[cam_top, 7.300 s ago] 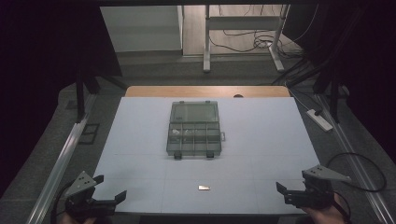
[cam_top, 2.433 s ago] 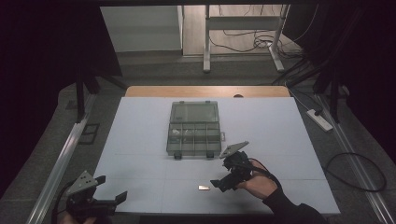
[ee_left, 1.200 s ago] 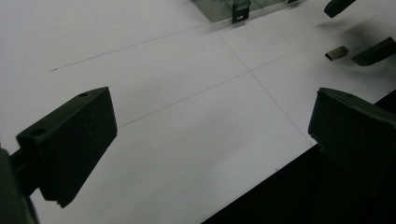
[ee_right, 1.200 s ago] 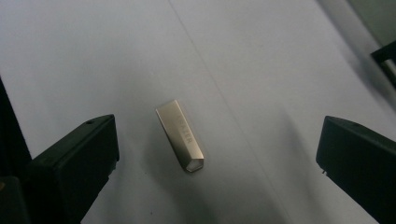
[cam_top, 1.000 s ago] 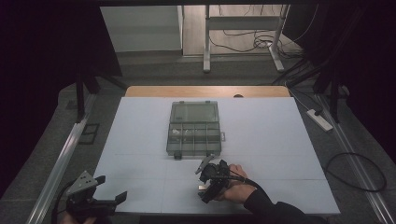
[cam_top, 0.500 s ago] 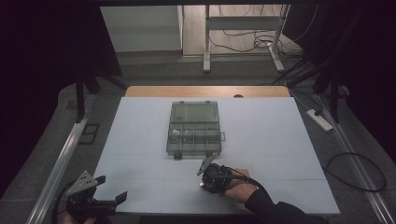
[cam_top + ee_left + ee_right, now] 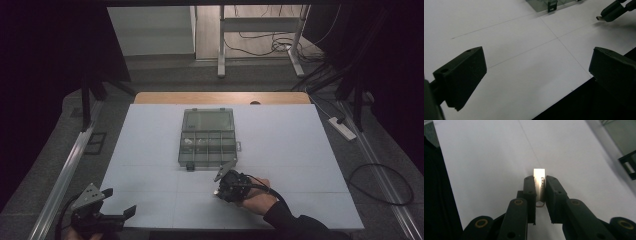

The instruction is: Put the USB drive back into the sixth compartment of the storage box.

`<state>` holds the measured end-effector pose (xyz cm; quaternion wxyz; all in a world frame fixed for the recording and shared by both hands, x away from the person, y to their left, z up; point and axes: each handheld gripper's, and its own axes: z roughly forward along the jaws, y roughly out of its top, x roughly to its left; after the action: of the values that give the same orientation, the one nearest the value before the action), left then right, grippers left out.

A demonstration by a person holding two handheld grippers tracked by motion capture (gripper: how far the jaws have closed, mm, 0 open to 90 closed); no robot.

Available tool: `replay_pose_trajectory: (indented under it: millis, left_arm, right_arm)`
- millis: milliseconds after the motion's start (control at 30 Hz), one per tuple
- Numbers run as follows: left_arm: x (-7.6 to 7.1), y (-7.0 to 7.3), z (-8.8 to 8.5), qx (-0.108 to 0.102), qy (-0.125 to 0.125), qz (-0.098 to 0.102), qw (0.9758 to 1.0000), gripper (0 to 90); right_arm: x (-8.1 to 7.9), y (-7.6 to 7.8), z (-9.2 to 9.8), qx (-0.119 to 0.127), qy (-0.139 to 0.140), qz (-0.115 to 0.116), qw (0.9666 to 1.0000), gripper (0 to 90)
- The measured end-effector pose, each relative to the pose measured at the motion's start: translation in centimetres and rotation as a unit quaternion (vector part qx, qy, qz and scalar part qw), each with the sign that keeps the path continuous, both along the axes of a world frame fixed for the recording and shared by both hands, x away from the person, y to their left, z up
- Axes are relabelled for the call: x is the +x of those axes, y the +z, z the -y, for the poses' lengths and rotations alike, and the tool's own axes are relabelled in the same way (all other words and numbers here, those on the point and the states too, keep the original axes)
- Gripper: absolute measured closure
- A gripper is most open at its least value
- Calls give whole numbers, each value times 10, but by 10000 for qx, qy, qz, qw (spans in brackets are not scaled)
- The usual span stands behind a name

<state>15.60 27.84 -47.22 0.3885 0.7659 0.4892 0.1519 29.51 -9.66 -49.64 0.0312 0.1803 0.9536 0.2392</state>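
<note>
A small white eraser-like block [image 7: 539, 173] with printed letters is pinched between the black jaws of my right gripper [image 7: 539, 180], which is shut on it. In the high view that right gripper [image 7: 220, 191] is low over the white table, just in front of a clear compartment case [image 7: 207, 137]. The left gripper view catches the right gripper [image 7: 610, 12] at its top right, the block's end poking from its tip. My left gripper [image 7: 120, 201] rests at the front left corner with its jaws wide apart. Nothing lies between the left gripper's [image 7: 536, 75] fingers.
The white table top [image 7: 300, 150] has thin seam lines and a wooden strip along its far edge. The case's black latch [image 7: 552, 5] faces the person. A power strip [image 7: 342, 128] and cables lie on the floor to the right.
My right gripper came from the front right corner to the small block in the front middle and closed on it. The left gripper stayed put.
</note>
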Motion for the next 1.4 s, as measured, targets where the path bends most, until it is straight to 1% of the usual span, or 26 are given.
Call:
replay_pose_trajectory:
  millis: [233,633,767,900,1033,1400]
  left_arm:
    - [0,0,0,7,1,6,10000,13]
    - [0,0,0,4,-2,-2,10000,13]
    - [0,0,0,1,2,-10,10000,13]
    - [0,0,0,-2,6,-16,10000,13]
    - [0,0,0,0,5,-20,10000,13]
    - [1,0,0,-23,6,-25,10000,13]
  right_arm:
    - [4,9,7,291,-165,17,9994,785]
    - [8,17,10,484,-251,69,9985,784]
    - [11,22,12,592,-294,86,9978,784]
    - [14,25,13,719,-355,56,9968,785]
    - [17,28,15,799,-397,68,9960,784]
    - [24,34,14,929,-482,59,9945,784]
